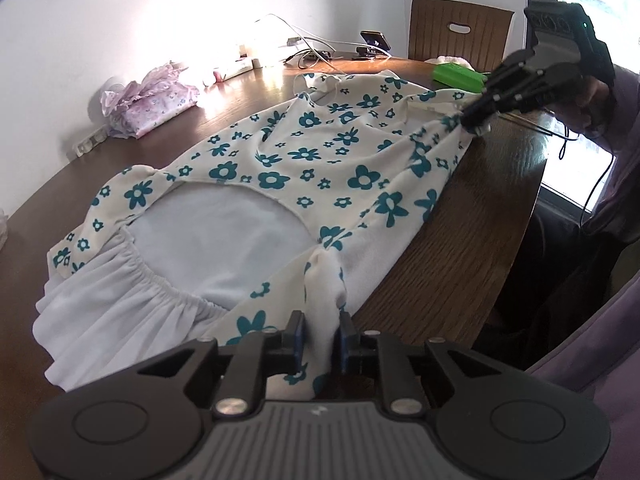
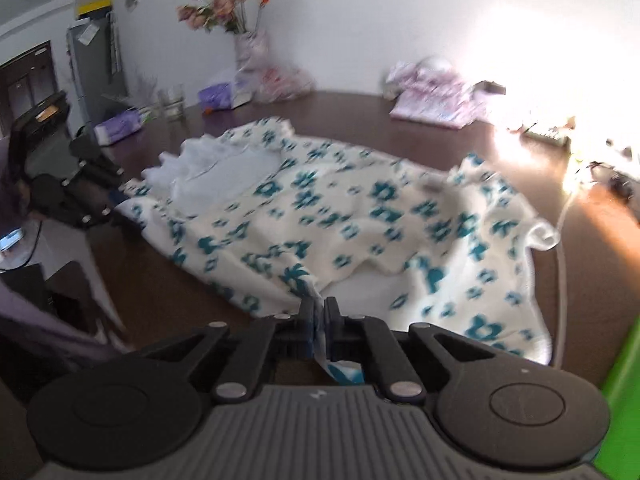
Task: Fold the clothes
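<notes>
Left wrist view: left tool (image 1: 323, 326) and right tool (image 1: 474, 125) each clamp the floral garment (image 1: 320, 152) on the surface (image 1: 460, 240); no legible writing.

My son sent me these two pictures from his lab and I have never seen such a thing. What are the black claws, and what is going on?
Each claw is a hand-held two-finger gripper with a camera looking along its fingers. One picture is taken from the left gripper, the other from the right gripper. Both are shut on the near edge of a flowered garment spread on a wooden table, ready for folding. Each picture also shows the other gripper. Farther back lie a pink folded cloth and, in the right view, a vase of flowers.
</notes>
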`<state>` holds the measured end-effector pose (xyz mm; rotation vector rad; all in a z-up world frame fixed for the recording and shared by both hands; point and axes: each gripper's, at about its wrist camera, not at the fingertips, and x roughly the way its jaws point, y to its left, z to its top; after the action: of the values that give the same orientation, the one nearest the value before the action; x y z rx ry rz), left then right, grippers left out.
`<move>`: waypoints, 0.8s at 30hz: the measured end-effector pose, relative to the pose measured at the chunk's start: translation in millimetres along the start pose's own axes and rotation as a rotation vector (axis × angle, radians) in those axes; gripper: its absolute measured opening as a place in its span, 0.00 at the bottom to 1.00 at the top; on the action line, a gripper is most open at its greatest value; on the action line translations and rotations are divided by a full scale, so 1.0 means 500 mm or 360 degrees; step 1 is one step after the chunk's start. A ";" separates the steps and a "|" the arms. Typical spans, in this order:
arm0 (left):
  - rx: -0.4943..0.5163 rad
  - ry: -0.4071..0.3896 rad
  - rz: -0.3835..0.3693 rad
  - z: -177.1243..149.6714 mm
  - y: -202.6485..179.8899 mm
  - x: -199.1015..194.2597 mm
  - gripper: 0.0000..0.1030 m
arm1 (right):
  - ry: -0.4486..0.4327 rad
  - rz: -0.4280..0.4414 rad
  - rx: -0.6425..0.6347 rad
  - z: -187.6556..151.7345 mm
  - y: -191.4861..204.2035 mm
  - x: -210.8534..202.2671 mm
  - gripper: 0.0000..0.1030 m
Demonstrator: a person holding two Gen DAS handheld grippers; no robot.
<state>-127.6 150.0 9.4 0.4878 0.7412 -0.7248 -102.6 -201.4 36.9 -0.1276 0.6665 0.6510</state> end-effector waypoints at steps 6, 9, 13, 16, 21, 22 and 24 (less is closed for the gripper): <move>0.0012 0.0018 0.0002 0.000 0.001 -0.004 0.16 | -0.0016 0.0030 0.0091 0.010 -0.003 0.015 0.35; 0.0013 0.0021 0.0003 0.002 0.000 -0.003 0.16 | -0.0032 0.0029 0.0187 0.016 -0.006 0.045 0.15; 0.0016 0.0018 0.0014 0.001 -0.003 -0.003 0.16 | 0.0014 -0.0046 0.0089 0.011 0.012 0.069 0.05; -0.0024 0.0028 -0.0028 0.008 0.002 -0.010 0.18 | 0.0045 -0.0150 -0.0067 0.005 0.026 0.056 0.06; -0.0080 -0.0273 -0.0148 0.066 0.032 -0.086 0.45 | -0.0146 -0.0246 0.0067 0.036 0.006 0.013 0.21; -0.0069 -0.0335 -0.0142 0.080 0.034 -0.093 0.52 | -0.0176 -0.0303 0.0099 0.045 -0.001 0.011 0.21; -0.0040 -0.0411 -0.0128 0.111 0.033 -0.078 0.52 | -0.0162 -0.0552 0.0083 0.060 -0.010 0.035 0.23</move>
<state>-111.7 141.8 76.8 0.3349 0.5290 -0.8347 -73.0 -187.0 49.4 -0.1564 0.5455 0.3042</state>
